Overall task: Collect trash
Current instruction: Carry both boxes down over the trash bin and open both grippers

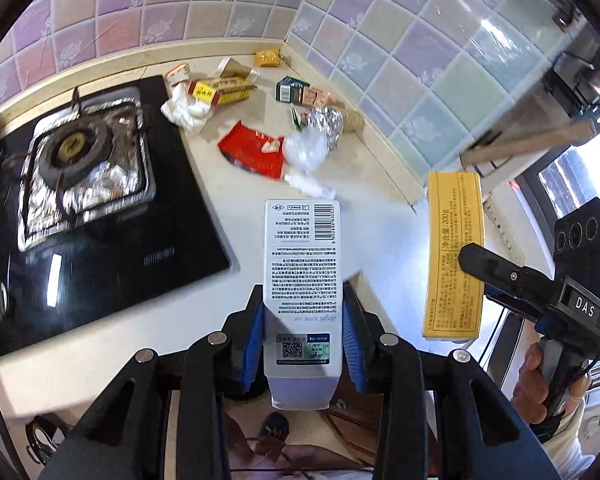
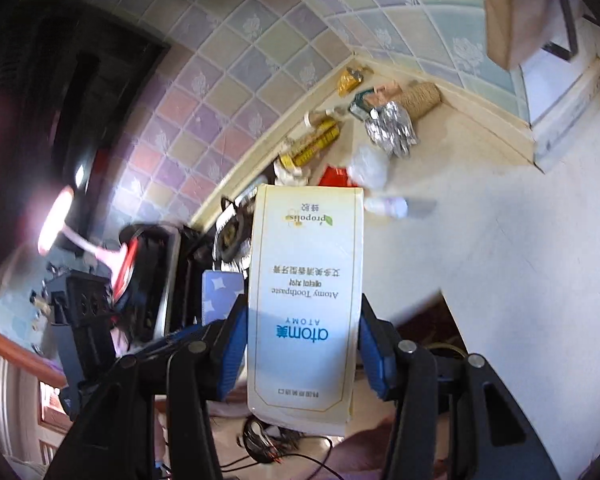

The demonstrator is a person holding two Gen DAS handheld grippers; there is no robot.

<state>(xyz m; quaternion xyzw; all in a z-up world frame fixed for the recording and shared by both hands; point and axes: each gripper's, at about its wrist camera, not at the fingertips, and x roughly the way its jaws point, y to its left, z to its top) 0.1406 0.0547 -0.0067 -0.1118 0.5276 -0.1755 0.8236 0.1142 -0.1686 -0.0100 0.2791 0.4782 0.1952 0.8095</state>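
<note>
Black glass hob (image 1: 100, 264) with a foil-lined burner (image 1: 76, 152) — pastel tiled wall (image 1: 204, 4) behind.

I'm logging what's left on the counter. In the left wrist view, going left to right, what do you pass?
Gas burner → white crumpled tissue → red wrapper → foil ball → yellow box held in the right claw.

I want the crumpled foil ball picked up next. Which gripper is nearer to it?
Too close to call. The left gripper, shut on a white box, and the right gripper, shut on a toothpaste box, are both pulled back from the foil ball.
</note>
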